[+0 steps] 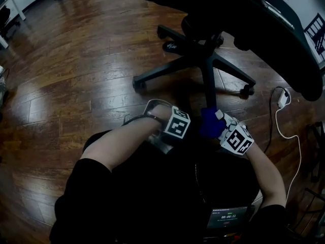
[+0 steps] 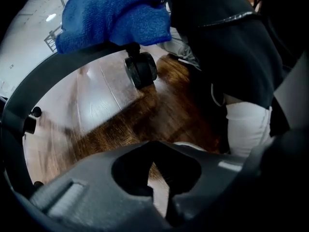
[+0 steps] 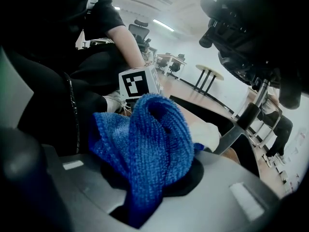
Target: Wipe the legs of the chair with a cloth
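The bright blue knitted cloth point(image 3: 145, 149) is bunched and gripped in the fingers of the right gripper point(image 3: 149, 197). It rests on the near end of the black office chair's front leg point(image 1: 209, 88), just above that leg's black caster wheel point(image 2: 141, 70). To wipe well, I judge the cloth should press flat on the leg's top, run toward the central column, then wrap round each side. The left gripper point(image 2: 161, 180) has its fingers clenched on nothing, just beside, over the dark wooden plank floor point(image 1: 76, 75). The overhanging black seat point(image 1: 284, 39) crowds the hub, and a white cable point(image 1: 278, 128) lies on the floor rightward, well apart.
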Motion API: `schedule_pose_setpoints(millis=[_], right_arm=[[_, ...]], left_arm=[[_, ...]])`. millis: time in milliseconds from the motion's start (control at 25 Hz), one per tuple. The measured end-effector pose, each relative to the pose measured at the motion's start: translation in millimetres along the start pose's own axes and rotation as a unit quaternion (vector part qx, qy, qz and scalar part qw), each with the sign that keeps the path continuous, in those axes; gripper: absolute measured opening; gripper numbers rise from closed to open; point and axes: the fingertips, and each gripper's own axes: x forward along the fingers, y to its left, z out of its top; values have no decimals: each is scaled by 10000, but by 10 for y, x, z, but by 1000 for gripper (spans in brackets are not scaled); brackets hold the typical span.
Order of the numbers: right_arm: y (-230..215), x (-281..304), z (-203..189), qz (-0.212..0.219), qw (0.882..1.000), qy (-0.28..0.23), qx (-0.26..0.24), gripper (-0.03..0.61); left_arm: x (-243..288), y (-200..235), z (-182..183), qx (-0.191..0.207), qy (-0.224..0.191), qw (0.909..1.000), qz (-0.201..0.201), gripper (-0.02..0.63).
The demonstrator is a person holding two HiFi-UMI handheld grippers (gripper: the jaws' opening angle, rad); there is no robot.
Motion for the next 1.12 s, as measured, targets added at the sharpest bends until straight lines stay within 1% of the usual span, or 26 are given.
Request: schedule_pose_setpoints(millis=[200,360,480,560,640,720,840,960,1040,1120], right_arm=[[-161,69,20,-13,10000,-69,44,95],[-502,147,52,-303,9995,-52,-5,95],[-906,270,91,-650,9979,47,-16,95],[-1279,350,140,-997,9949,15,131,95],[-1672,431,201,-1371,9900,-20,323,97],[-2015,511,250,-1695,9845,63,447,97],[-2368,591,301,-2072,9764,276,542,97],[-2459,594,321,-2216,9727,261,633,97],[-2393,571,320,-2153,9741,151,673,97],[-2227,537,303,-1989,9779,95,642,97]], left_arm=[[-9,0,-13,-2,-64,9999,-132,0],[-13,8,0,-70,-114,9997,-208,0],[-7,5,6,-88,-111,9995,-268,0],[-8,7,8,-116,-121,9994,-315,0],[-11,19,-3,-194,-136,9991,-346,0],[-14,18,-3,-219,-142,9990,-366,0],[-11,5,10,-139,-106,9992,-371,0],[-2,19,12,-133,-129,9991,-368,0],[-3,28,-17,-172,-110,9991,-368,0],[-2,34,-30,-177,-91,9992,-342,0]])
